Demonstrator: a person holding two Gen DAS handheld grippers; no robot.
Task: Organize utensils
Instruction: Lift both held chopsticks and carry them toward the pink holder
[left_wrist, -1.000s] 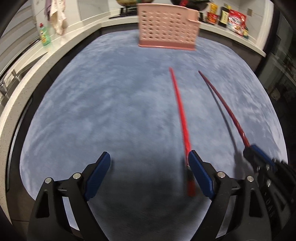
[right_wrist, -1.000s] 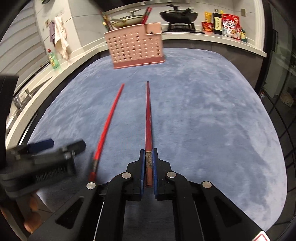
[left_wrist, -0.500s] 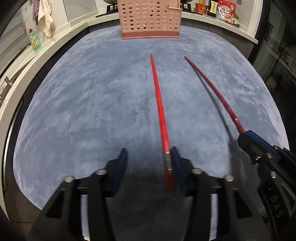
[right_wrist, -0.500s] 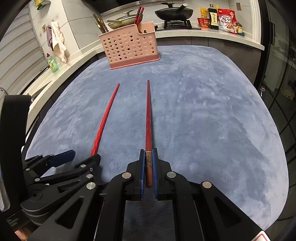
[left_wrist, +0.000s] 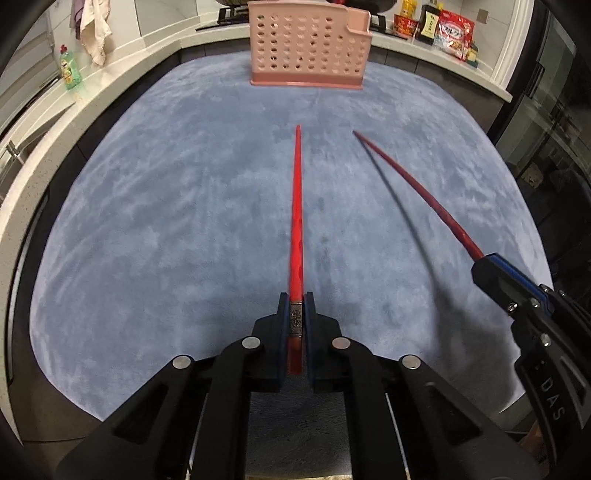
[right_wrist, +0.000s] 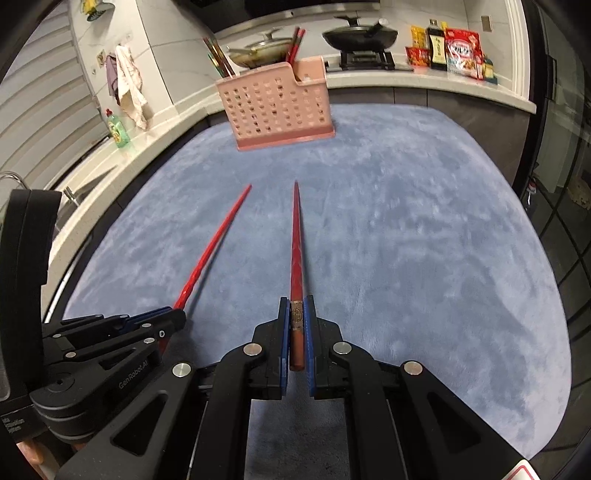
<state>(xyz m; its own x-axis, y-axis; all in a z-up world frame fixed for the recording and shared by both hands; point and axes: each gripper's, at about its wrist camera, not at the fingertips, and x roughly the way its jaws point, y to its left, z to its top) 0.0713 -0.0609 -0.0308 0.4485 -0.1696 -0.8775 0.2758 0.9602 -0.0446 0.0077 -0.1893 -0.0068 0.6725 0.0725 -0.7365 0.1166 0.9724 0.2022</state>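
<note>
My left gripper (left_wrist: 296, 300) is shut on the thick end of a bright red chopstick (left_wrist: 296, 206) that points toward a pink perforated utensil basket (left_wrist: 308, 44) at the far side of the blue-grey mat. My right gripper (right_wrist: 296, 303) is shut on a darker red chopstick (right_wrist: 296, 240), also pointing at the basket (right_wrist: 277, 107). Each gripper shows in the other's view: the right one (left_wrist: 491, 267) at the right with its chopstick (left_wrist: 413, 184), the left one (right_wrist: 173, 317) at the left with its chopstick (right_wrist: 214, 251). Several chopsticks (right_wrist: 295, 46) stand in the basket.
The blue-grey mat (left_wrist: 166, 221) covers the table. A white counter runs behind with a green dish-soap bottle (left_wrist: 70, 70), a hanging cloth (right_wrist: 129, 88), a wok (right_wrist: 360, 37) on a stove, a lidded pan (right_wrist: 262, 50) and food packets (right_wrist: 461, 53).
My left gripper moved onto the bright red chopstick and closed on it. My right gripper kept its hold on the darker chopstick. Both views have tilted up a little.
</note>
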